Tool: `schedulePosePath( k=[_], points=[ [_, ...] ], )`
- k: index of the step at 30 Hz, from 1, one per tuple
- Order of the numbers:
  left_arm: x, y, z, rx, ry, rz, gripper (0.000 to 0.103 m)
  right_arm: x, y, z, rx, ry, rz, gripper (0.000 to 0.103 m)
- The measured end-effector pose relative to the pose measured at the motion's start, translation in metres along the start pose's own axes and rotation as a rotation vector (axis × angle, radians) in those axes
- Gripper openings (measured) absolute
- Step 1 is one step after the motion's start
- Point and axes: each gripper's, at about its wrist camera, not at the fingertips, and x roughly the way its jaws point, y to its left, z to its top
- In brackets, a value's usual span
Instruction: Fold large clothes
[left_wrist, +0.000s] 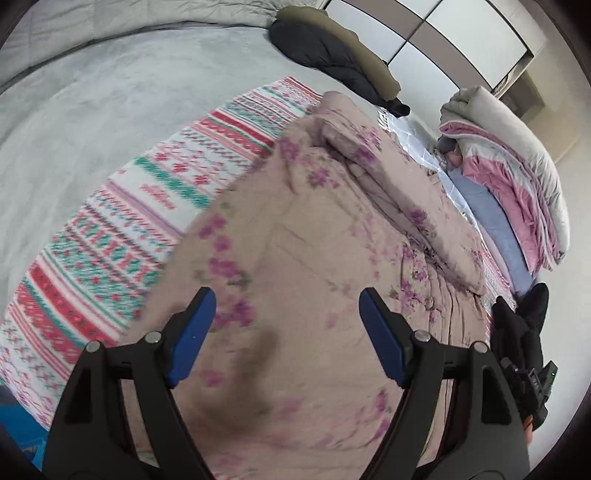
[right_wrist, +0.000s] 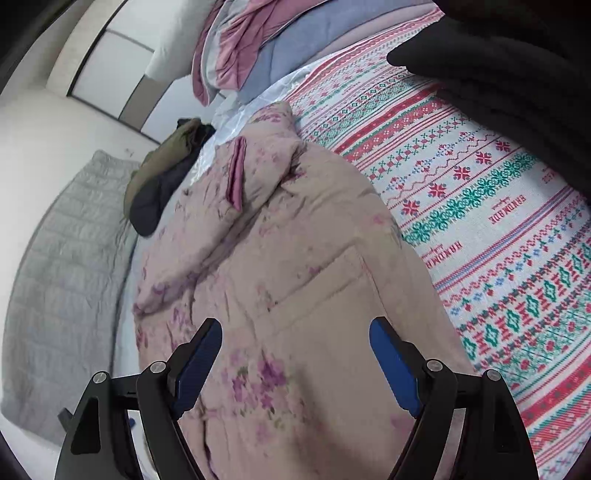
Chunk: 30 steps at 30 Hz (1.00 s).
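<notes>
Two grippers hang over one garment, and neither has hold of it. The left gripper (left_wrist: 288, 325) stands with its blue pads wide apart and nothing but air between them; the right gripper (right_wrist: 295, 354) is spread just as wide and equally empty.

The task's thing, a padded beige-pink jacket printed with purple flowers (left_wrist: 295, 229), lies on a knit-pattern blanket of red, green and white bands (left_wrist: 110, 236) spread over the bed. In the left wrist view the jacket fills the centre and runs from 6 o'clock, under the jaws, up toward 1 o'clock, where a sleeve (left_wrist: 388, 192) is already laid across the body. In the right wrist view the same jacket (right_wrist: 295, 266) stretches from 6 o'clock toward 11 o'clock, a stitched patch pocket (right_wrist: 321, 284) just ahead of the pads.

The long axis therefore runs away from both claws, roughly along their pointing line, with the near hem end beneath them. Both seem about equally close; I would judge the next move a paired pinch at the near hem, carried forward along that axis.

Well apart, a dark olive and black coat (left_wrist: 332, 59) lies at 12 o'clock, and folded pink and grey bedding (left_wrist: 509, 155) at 2 o'clock.
</notes>
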Motion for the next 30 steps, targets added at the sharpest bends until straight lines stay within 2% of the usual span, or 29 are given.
schedulePosePath(
  k=[2, 4, 7, 11, 15, 20, 23, 27, 30],
  points=[
    [-0.009, 0.024, -0.003, 0.000, 0.000, -0.012, 0.080, -0.005, 0.001, -0.005, -0.059, 0.037, -0.009, 0.083],
    [-0.012, 0.042, -0.006, -0.008, 0.036, -0.050, 0.080, -0.015, -0.003, -0.010, -0.098, 0.062, -0.010, 0.083],
    [-0.018, 0.058, -0.013, -0.001, 0.059, -0.082, 0.080, -0.036, -0.015, -0.016, -0.143, 0.065, -0.045, 0.083],
    [-0.020, 0.067, -0.024, 0.052, 0.075, -0.056, 0.080, -0.055, -0.037, -0.029, -0.153, 0.084, -0.087, 0.083],
    [-0.012, 0.073, -0.038, 0.059, 0.140, -0.096, 0.079, -0.073, -0.059, -0.041, -0.134, 0.092, -0.109, 0.083],
    [-0.008, 0.063, -0.049, 0.134, 0.130, -0.051, 0.078, -0.080, -0.084, -0.060, -0.140, 0.152, -0.116, 0.083],
    [-0.005, 0.060, -0.050, 0.148, 0.131, -0.026, 0.076, -0.077, -0.098, -0.064, -0.105, 0.179, -0.084, 0.080],
    [-0.003, 0.068, -0.045, 0.091, 0.132, -0.033, 0.076, -0.067, -0.105, -0.065, -0.074, 0.202, -0.043, 0.073],
    [-0.002, 0.077, -0.041, 0.047, 0.146, -0.041, 0.076, -0.062, -0.101, -0.066, -0.057, 0.220, 0.048, 0.068]
  ],
)
